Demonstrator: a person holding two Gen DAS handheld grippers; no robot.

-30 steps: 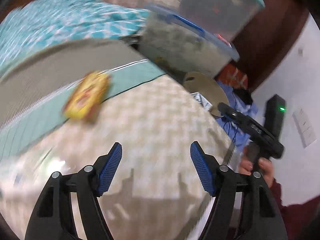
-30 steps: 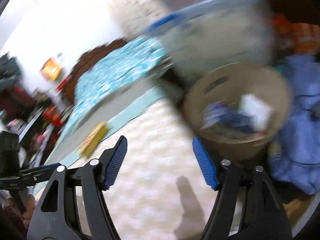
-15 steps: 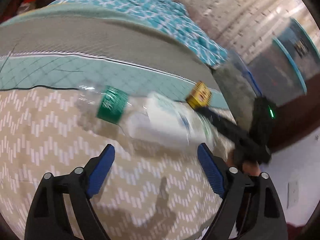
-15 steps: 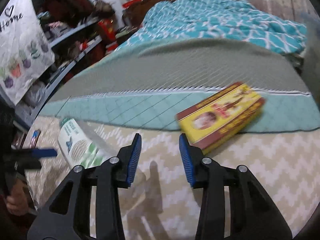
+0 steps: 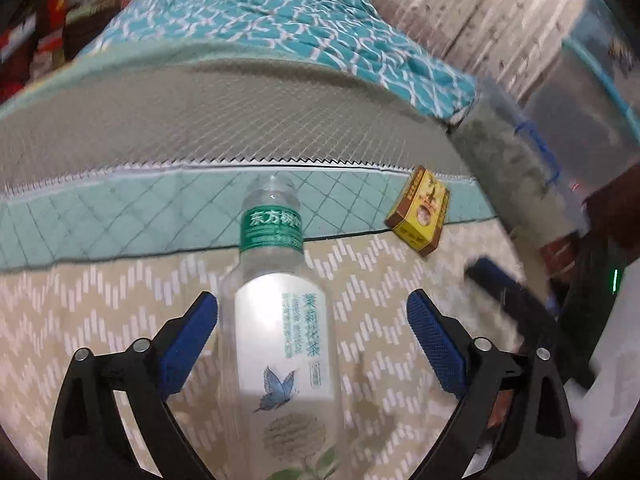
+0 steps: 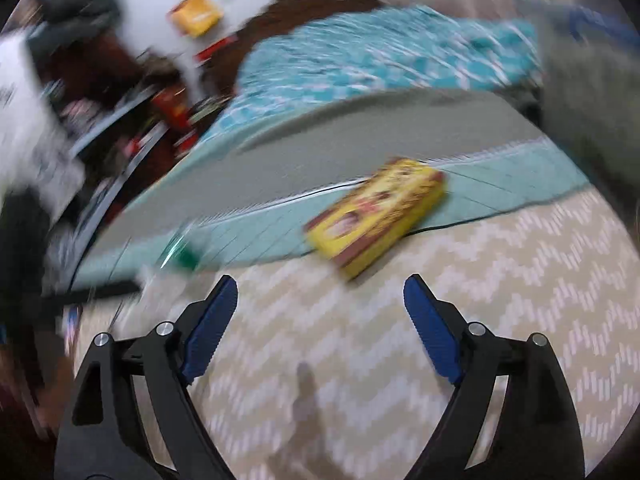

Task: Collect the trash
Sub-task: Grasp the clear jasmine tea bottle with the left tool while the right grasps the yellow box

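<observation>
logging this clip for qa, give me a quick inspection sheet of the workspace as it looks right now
Surface: beige zigzag-patterned mat beside a teal quilted mattress edge.
Job's things: clear plastic bottle, uncapped, green neck band and butterfly label, lying on the mat; yellow box resting at the mattress edge.
Clutter: shelves of mixed items at left in the right wrist view, too blurred to name.
Grippers: left gripper open, straddling the bottle, not closed on it; right gripper open, empty, short of the box.
Cables: nothing seen.
Surroundings: turquoise patterned bedspread; clear storage bins at right.
</observation>
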